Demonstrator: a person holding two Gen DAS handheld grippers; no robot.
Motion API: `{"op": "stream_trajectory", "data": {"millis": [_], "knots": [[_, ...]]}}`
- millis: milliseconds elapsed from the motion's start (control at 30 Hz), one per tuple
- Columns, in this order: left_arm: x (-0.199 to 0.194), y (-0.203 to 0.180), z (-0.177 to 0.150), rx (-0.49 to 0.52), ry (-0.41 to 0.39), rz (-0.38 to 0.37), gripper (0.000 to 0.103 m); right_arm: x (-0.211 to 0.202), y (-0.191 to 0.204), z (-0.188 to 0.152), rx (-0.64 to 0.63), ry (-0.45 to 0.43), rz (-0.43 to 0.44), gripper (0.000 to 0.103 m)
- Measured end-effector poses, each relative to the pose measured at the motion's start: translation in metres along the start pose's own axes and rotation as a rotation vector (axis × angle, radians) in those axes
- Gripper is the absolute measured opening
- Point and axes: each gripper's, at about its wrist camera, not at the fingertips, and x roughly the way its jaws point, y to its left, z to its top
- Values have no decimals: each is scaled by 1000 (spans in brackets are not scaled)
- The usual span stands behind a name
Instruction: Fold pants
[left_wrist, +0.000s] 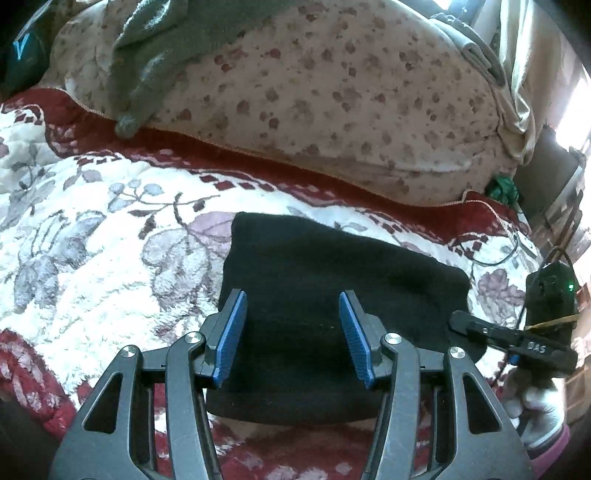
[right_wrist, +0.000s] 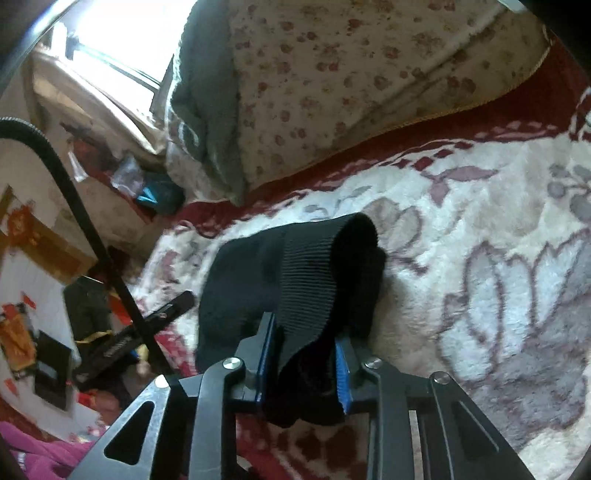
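Left wrist view: floral fleece blanket (left_wrist: 92, 258) covers the bed, broad bare pile on its left. Left gripper (left_wrist: 293, 332) spread wide, jaws apart over the black pants (left_wrist: 332, 277), nothing between the pads. Pants lie folded flat, far edge short of the blanket's red border. Spotted duvet (left_wrist: 314, 92) is heaped beyond. No containers seen.

Right wrist view: right gripper (right_wrist: 304, 365) pinches the pants' ribbed waistband (right_wrist: 317, 266), lifted off the blanket; bare pile on its right.

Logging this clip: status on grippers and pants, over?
Left gripper open, empty, above folded black knit pants. Right gripper shut on ribbed cuff. Nothing in the way on floral blanket.
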Motion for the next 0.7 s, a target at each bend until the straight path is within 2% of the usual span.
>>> {"op": "stream_trajectory", "data": {"millis": [33, 167, 267, 400, 500, 700], "knots": [[1, 0, 0, 3, -1, 4, 51, 3, -3, -1, -10, -1, -44, 27], [3, -4, -1, 24, -8, 34, 51, 5, -8, -5, -19, -22, -83, 29], [3, -5, -1, 29, -4, 46, 51, 0, -7, -6, 6, -34, -112, 38], [2, -5, 0, 29, -6, 49, 51, -15, 9, -3, -28, -59, -182, 39], [-1, -8, 1, 45, -22, 82, 51, -24, 25, 1, -81, -83, -218, 43], [-9, -14, 3, 74, -48, 113, 51, -29, 53, 5, -145, -110, -198, 46]]}}
